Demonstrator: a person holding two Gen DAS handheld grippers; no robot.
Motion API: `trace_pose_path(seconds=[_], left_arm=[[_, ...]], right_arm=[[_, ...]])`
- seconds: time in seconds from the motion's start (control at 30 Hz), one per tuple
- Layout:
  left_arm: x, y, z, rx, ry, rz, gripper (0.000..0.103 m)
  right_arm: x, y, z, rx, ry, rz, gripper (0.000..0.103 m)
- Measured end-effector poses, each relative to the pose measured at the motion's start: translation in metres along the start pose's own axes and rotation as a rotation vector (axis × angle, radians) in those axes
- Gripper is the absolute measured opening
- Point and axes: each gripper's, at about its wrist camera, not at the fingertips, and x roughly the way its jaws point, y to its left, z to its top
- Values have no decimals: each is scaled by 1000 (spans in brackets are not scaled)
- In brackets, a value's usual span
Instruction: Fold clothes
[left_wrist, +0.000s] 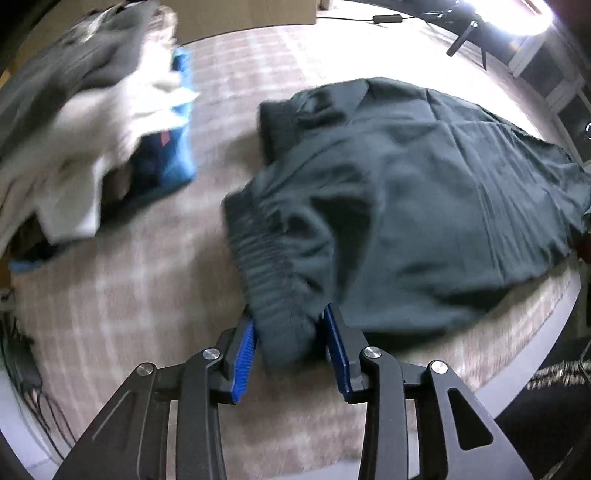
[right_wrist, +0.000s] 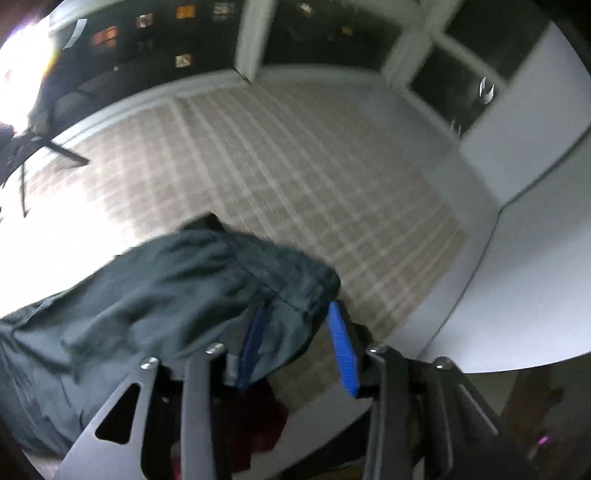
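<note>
The dark green knit garment (left_wrist: 388, 206) lies spread on the beige checked rug (left_wrist: 147, 295), its ribbed corner bunched between the left gripper (left_wrist: 290, 332), likely for a fold. The right gripper (right_wrist: 295, 332) stands wide, fabric draped over one finger. At ten o'clock sits a clothes pile (left_wrist: 92, 122); bare rug lies between.
</note>
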Motion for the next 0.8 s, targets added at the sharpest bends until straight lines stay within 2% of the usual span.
trace_pose_path(seconds=[0.13,0.17,0.3,0.43,0.53,0.6,0.67,0.8], left_arm=[[-21,22,3,-35,-59,6,39],[-23,26,12,-41,-87,2,44],[3,29,33,-46,-97,0,46],[27,14,38,-27,-76,7,45],[29,12,34,-31,-83,-3,43],[27,11,30,-37,-87,-19,26],[25,8,27,-32,-95,-27,13],[21,1,22,-24,-108,-11,3]], right_arm=[[-21,105,9,-301,-62,153,40],[-26,132,12,-376,-77,191,42],[-47,237,21,-676,-139,343,45],[3,338,1,-1035,-80,362,45],[23,373,-3,-1163,-21,409,45],[29,385,0,-1206,-5,459,45],[34,397,0,-1253,9,493,45],[51,417,-2,-1351,68,524,45]])
